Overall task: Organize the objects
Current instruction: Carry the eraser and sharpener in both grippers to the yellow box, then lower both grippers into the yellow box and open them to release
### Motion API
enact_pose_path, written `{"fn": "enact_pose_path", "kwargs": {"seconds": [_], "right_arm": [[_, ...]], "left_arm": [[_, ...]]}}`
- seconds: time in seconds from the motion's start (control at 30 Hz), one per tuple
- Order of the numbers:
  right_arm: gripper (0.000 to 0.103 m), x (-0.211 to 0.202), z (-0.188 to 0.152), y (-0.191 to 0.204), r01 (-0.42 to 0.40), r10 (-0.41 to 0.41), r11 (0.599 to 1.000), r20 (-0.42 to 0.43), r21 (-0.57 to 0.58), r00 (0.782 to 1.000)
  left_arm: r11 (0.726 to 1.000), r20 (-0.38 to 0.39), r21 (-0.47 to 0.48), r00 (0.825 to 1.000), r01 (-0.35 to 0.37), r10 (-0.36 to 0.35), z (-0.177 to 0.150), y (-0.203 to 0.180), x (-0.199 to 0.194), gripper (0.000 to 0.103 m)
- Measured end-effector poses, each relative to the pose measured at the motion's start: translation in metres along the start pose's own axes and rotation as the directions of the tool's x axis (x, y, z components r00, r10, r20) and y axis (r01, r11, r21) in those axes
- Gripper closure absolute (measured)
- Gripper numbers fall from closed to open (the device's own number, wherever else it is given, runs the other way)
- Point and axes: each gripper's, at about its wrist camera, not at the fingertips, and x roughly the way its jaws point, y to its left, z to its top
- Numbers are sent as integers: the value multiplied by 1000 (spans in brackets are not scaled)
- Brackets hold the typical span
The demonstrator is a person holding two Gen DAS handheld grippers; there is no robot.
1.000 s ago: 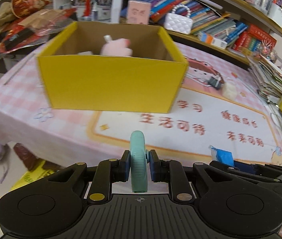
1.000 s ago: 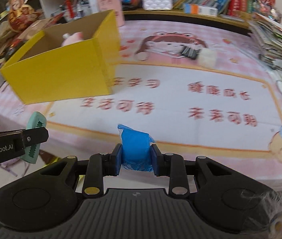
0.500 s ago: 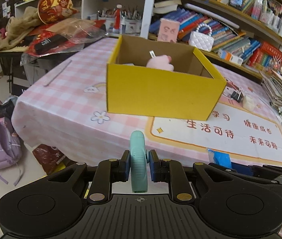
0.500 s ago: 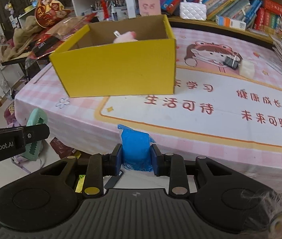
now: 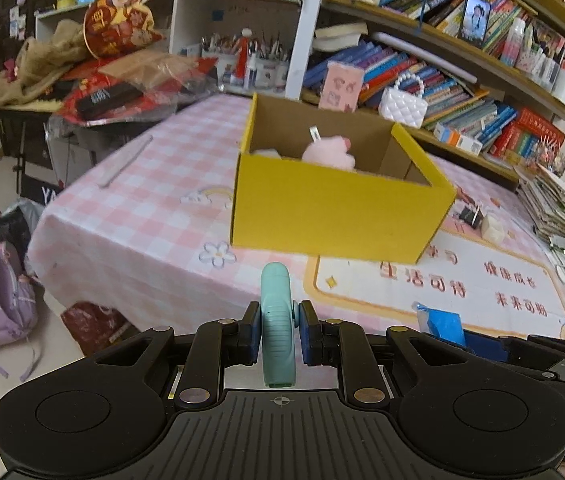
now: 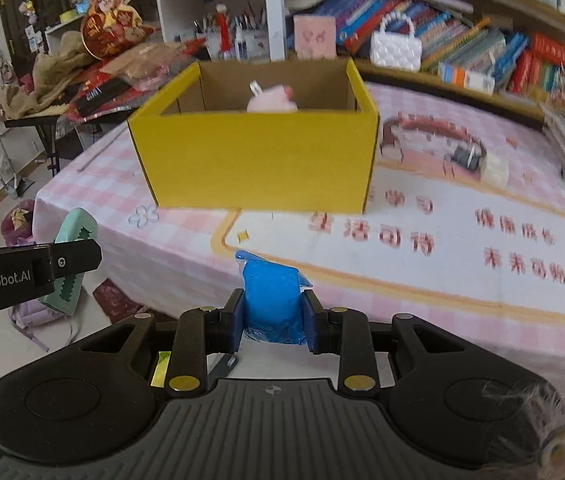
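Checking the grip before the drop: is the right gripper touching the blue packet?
Touching. The right wrist view shows both pads of the right gripper pressed against the blue packet.

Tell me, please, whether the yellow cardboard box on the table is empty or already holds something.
Not empty. The open-topped yellow cardboard box already holds a pink plush toy, which shows above its front wall; anything lower inside is hidden.

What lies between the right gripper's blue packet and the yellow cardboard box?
Only bare pink checked tablecloth and the printed mat's corner; nothing stands between the blue packet and the yellow cardboard box, per the right wrist view.
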Motion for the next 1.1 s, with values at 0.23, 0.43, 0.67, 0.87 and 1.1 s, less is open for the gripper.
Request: {"fn": "enact_pose_path", "kwargs": {"seconds": [0.23,0.43,0.67,0.87,1.1], "right_arm": [[75,3,27,5,-7,12,999,108,-47,994],[75,17,78,0,-25,34,999,202,-44,979],[75,60,132,-12,-22,35,998,241,-56,970],[75,109,153,-16,-41,61,992,171,-117,983],[75,156,159,-15,-51,64,976,60,-210,996]], "left_arm": [[999,70,19,997,-26,24,26,1,1,85],[998,139,21,989,-52,48,66,3,12,85],[997,154,26,985,-79,74,111,-3,54,85],[992,119,48,987,-116,109,125,-14,98,85],[985,48,75,987,-154,151,128,-16,137,85]]}}
